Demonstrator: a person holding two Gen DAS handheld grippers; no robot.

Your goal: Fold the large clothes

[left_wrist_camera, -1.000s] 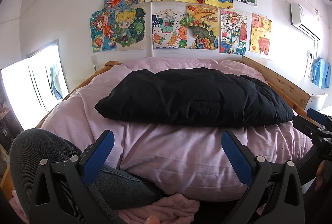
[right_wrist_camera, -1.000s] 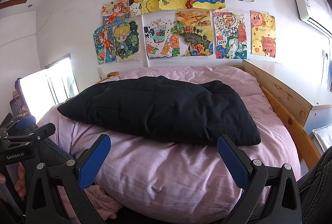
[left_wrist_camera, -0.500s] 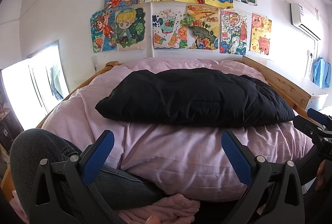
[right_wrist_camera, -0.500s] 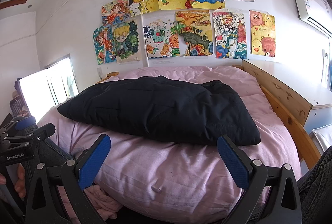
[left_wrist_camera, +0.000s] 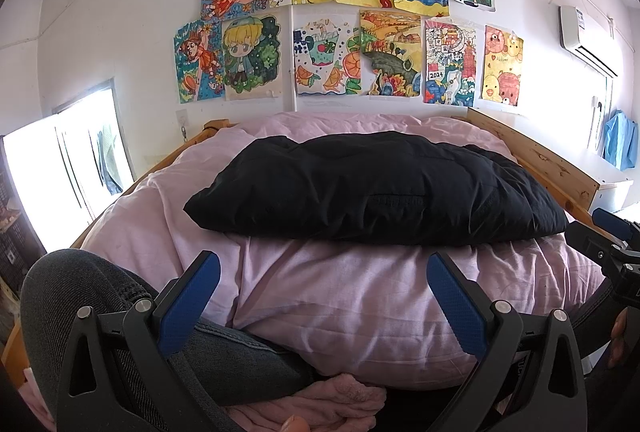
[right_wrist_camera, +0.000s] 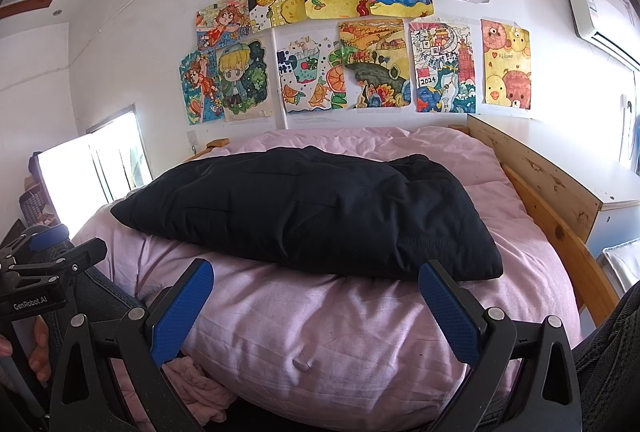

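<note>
Left wrist view: bed carries a black garment, lying as a compact padded bundle across the quilt. Left tool and right tool hover short of it, fingers apart, empty. Scene fits either a finished fold or one pending.

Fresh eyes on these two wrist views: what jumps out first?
A bulky black padded garment lies in a compact, folded-looking bundle across the middle of the pink bedding. Above it, a cluster of bright children's drawings covers the white wall behind the bed. In the foreground, the left gripper and right gripper are both held wide open short of the garment, touching nothing.
</note>
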